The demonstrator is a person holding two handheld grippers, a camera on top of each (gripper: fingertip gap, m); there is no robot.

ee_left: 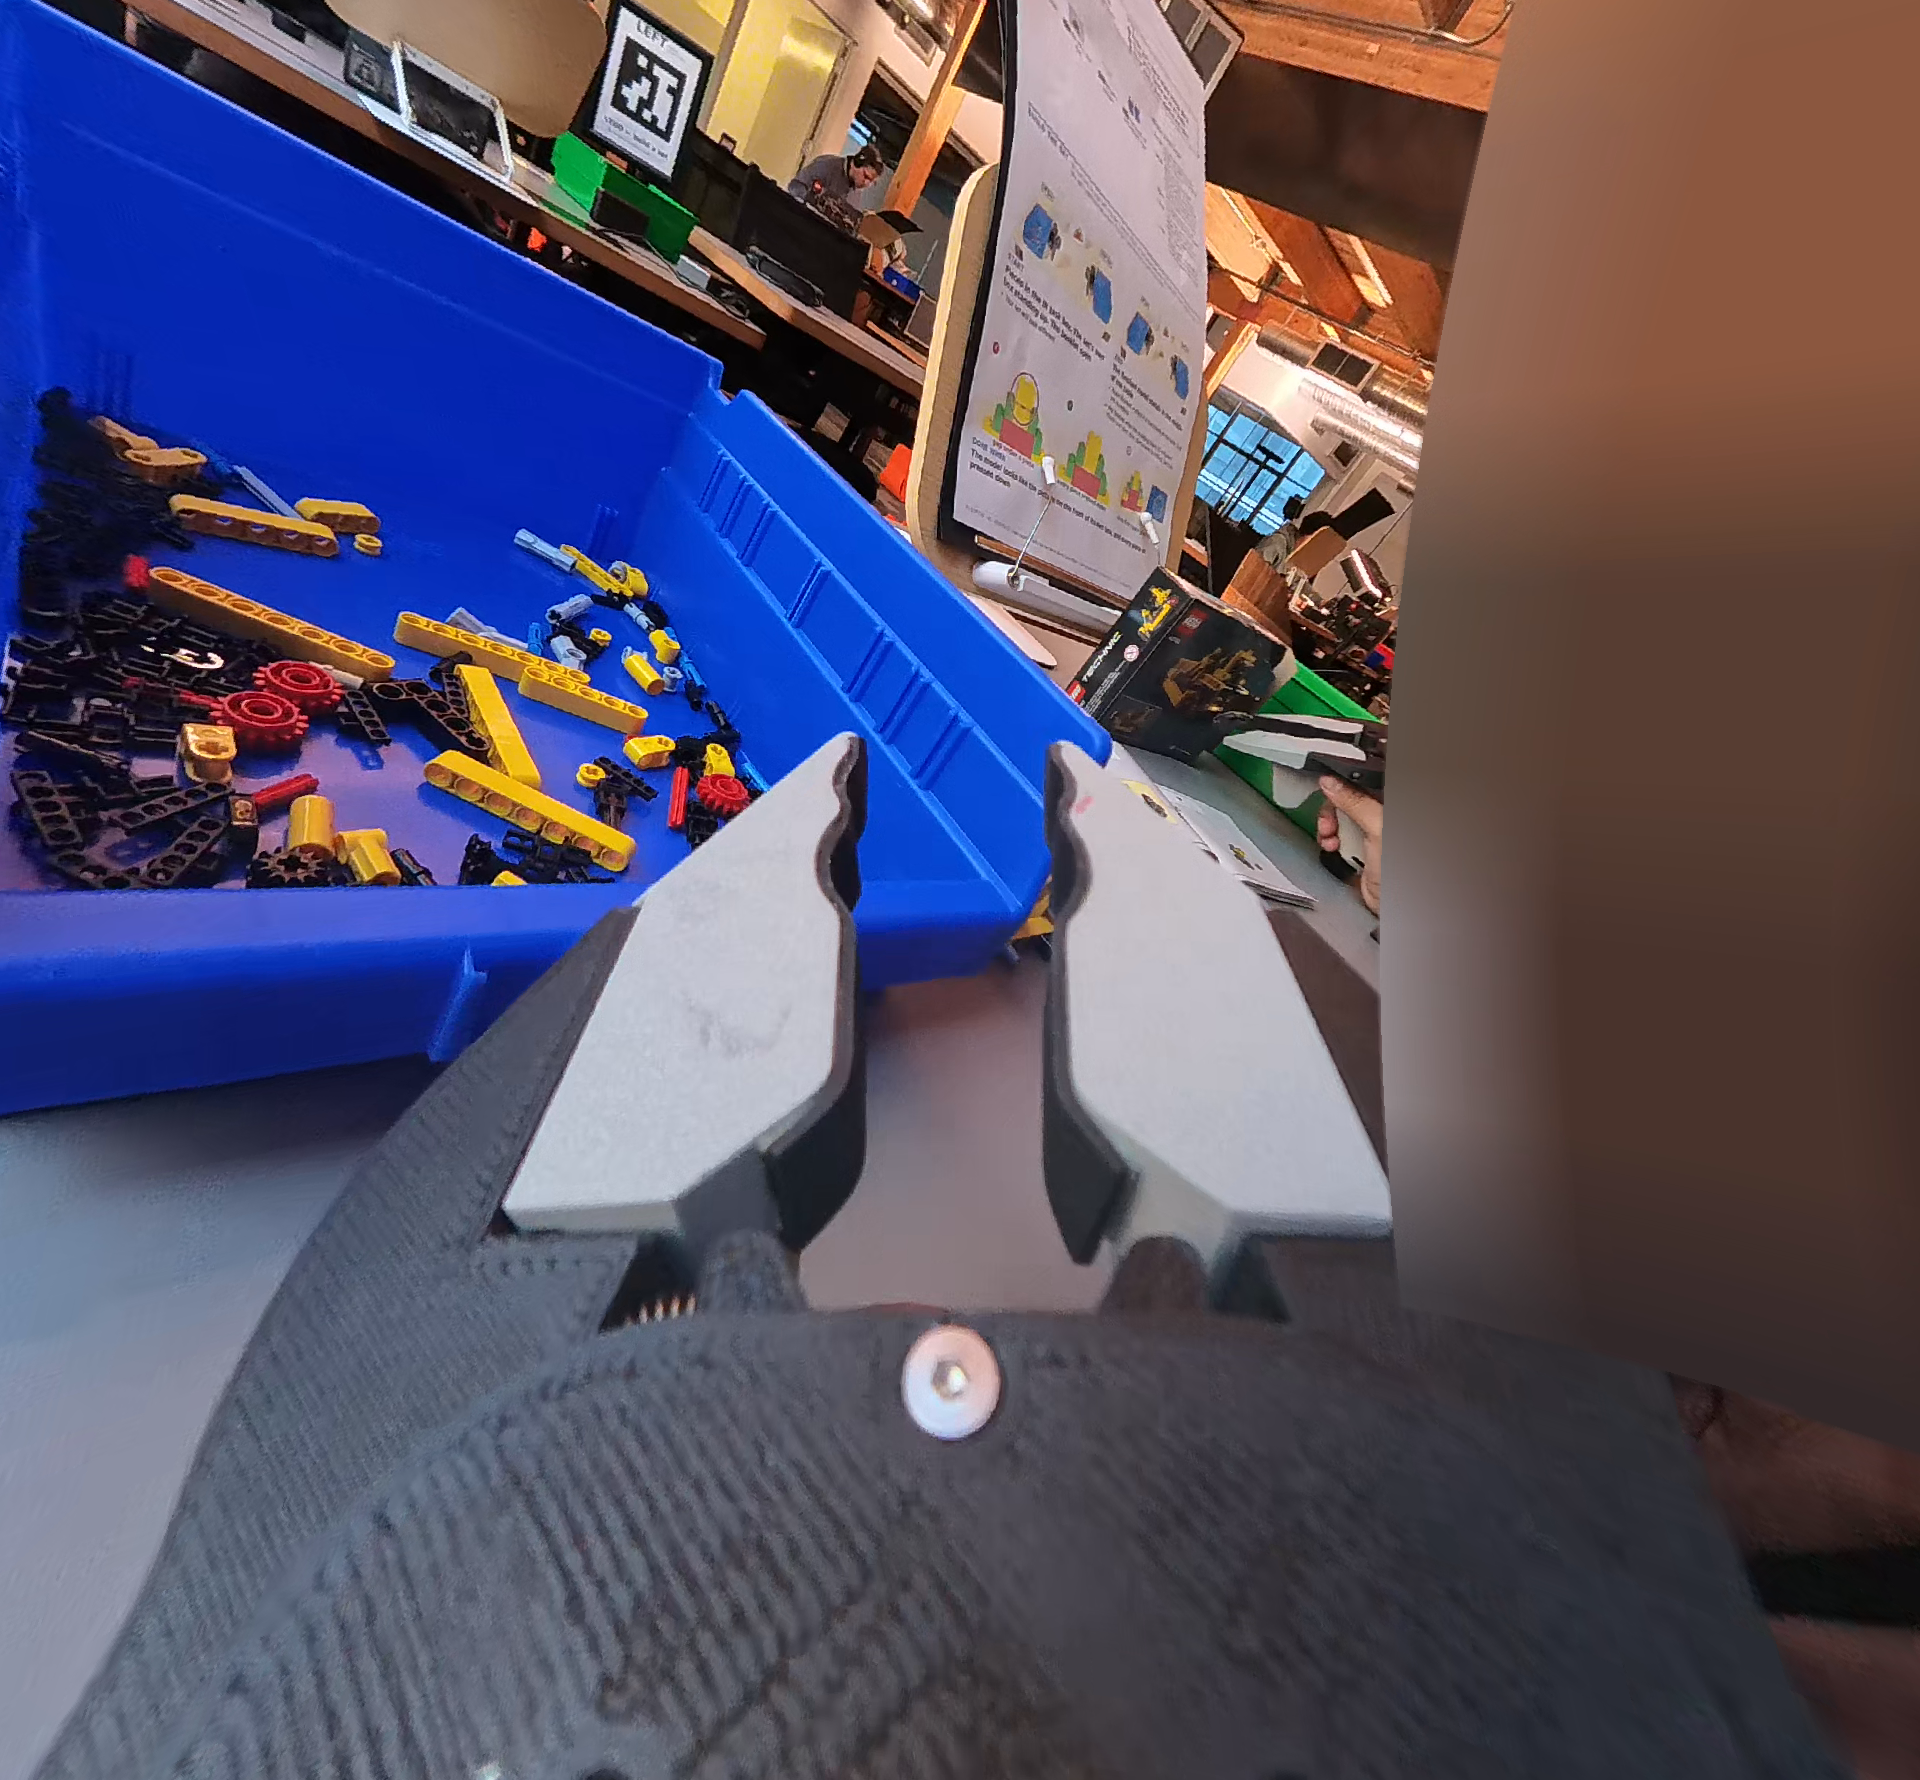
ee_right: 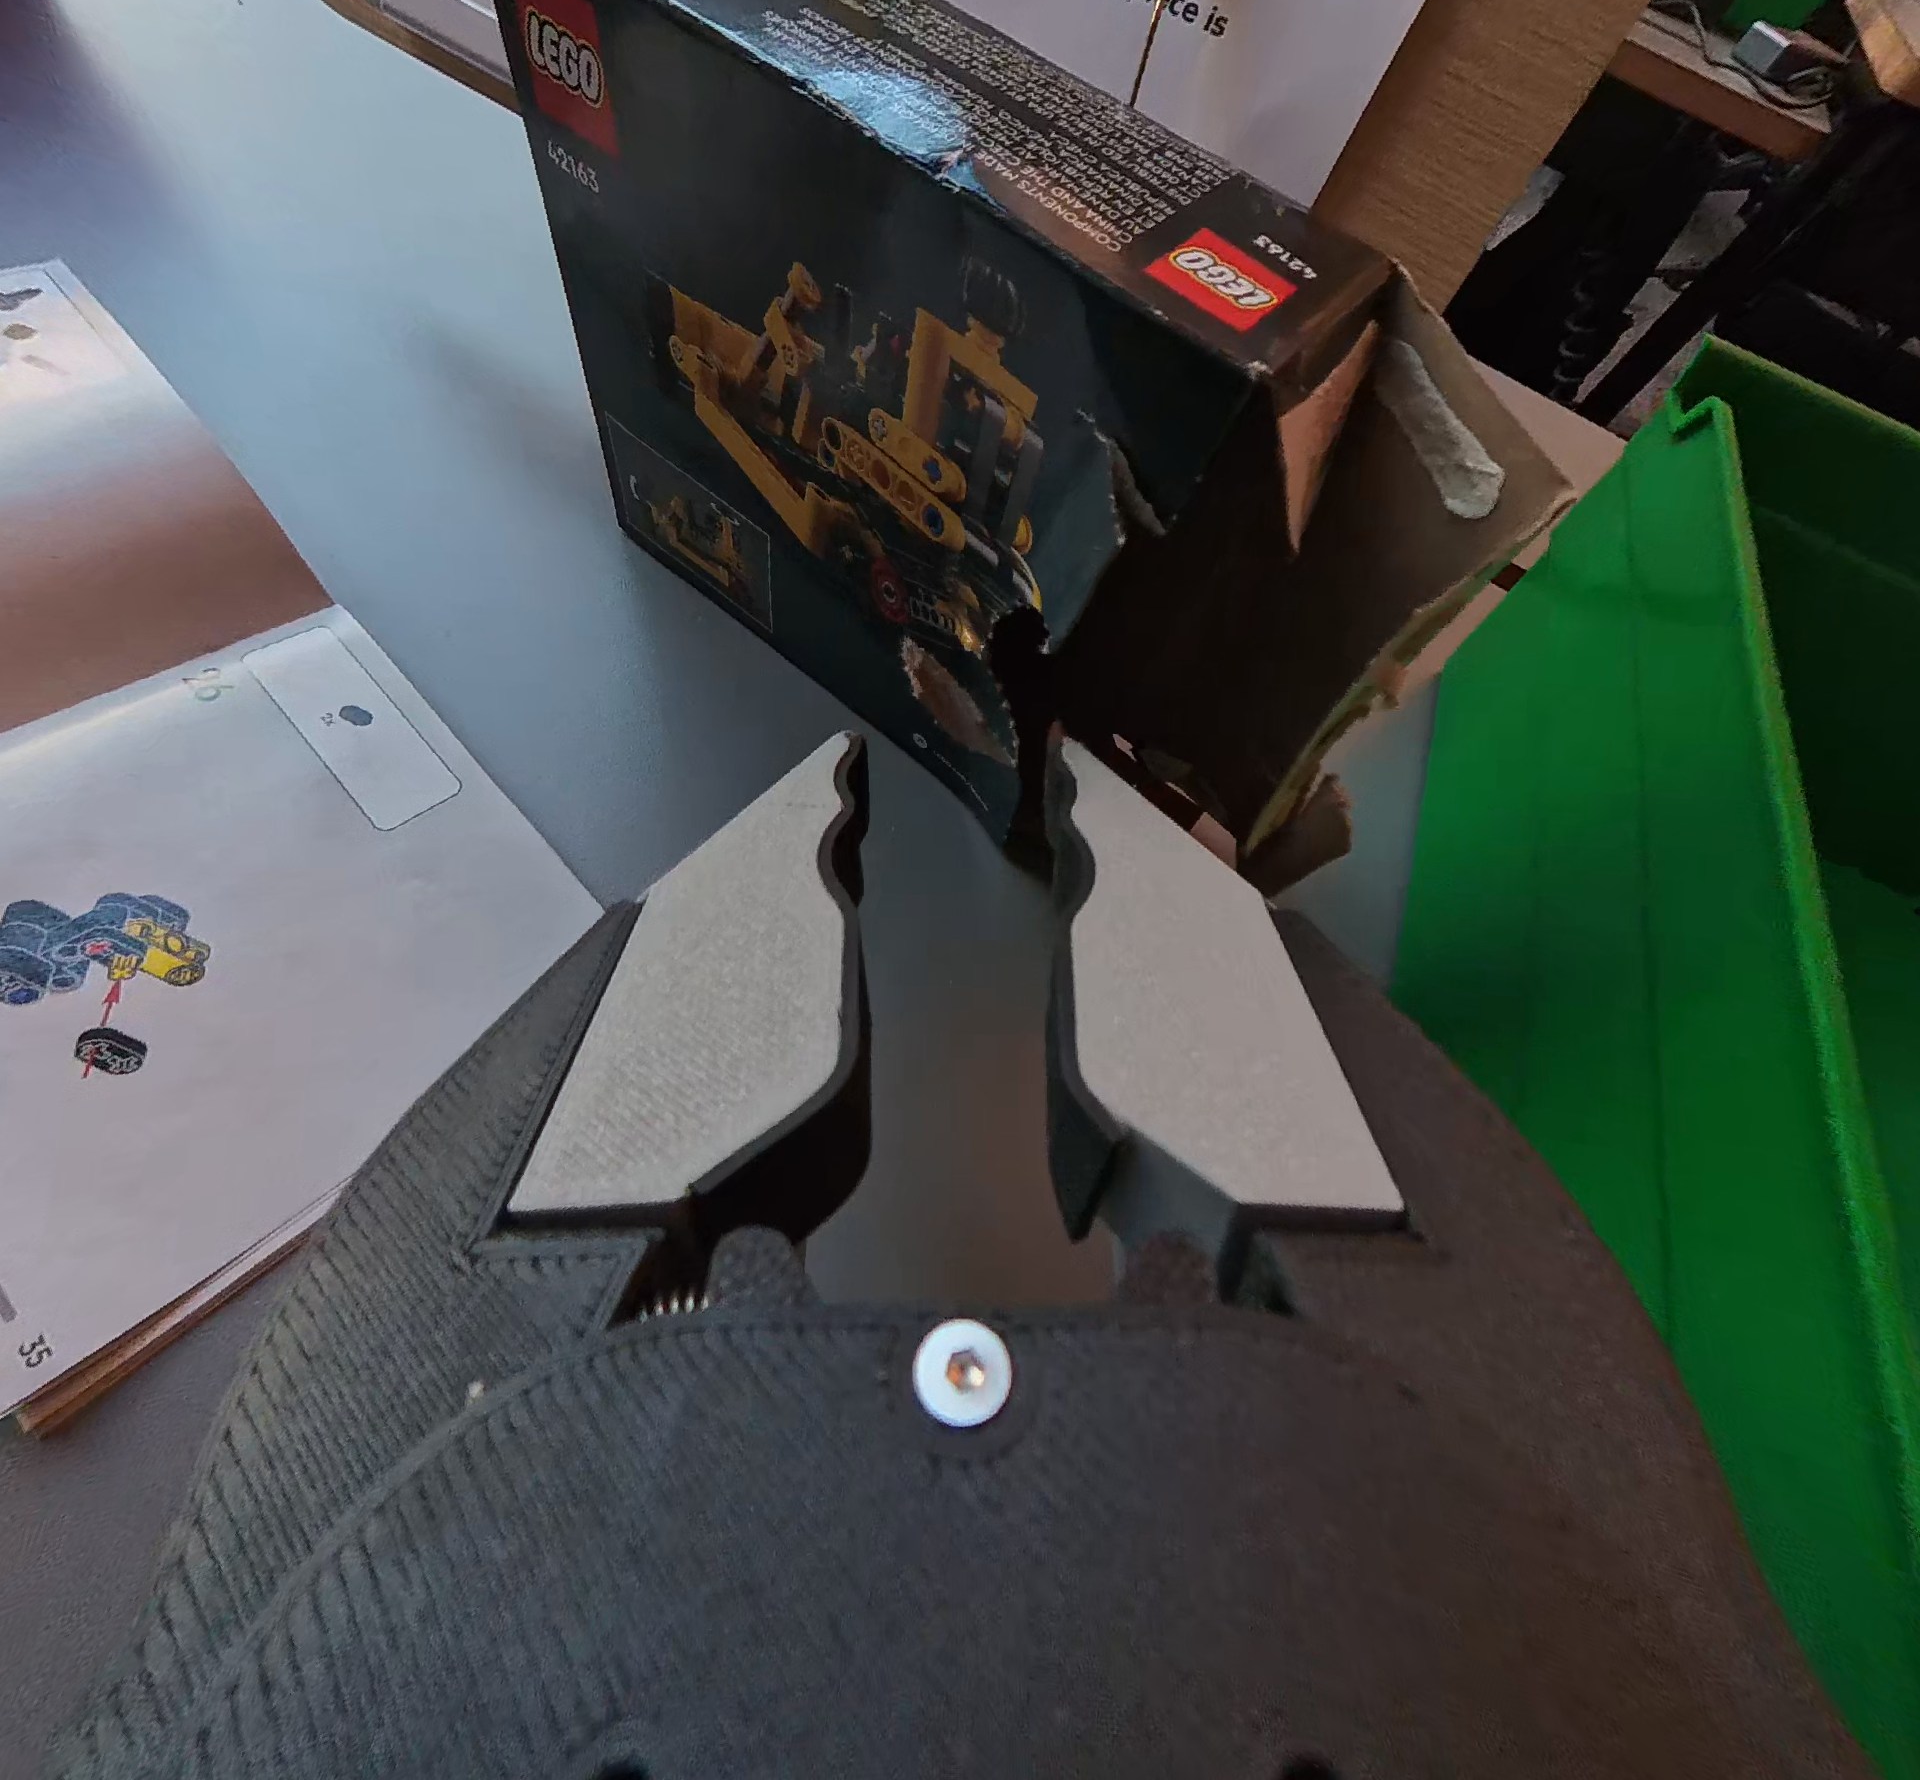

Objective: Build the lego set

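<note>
Both tools spread, nothing pinched: left gripper poised beside deep blue plastic bin of loose yellow, black, red lego pieces; right gripper aimed at torn dark cardboard set box, open paper instruction booklet beside. Step judged: part selection, assembly not begun. Next: piece to be picked from bin.

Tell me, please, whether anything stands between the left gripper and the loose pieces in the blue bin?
Yes: the blue bin's near wall. The open left gripper sits outside it, so it must clear the rim to reach the pieces.
</note>
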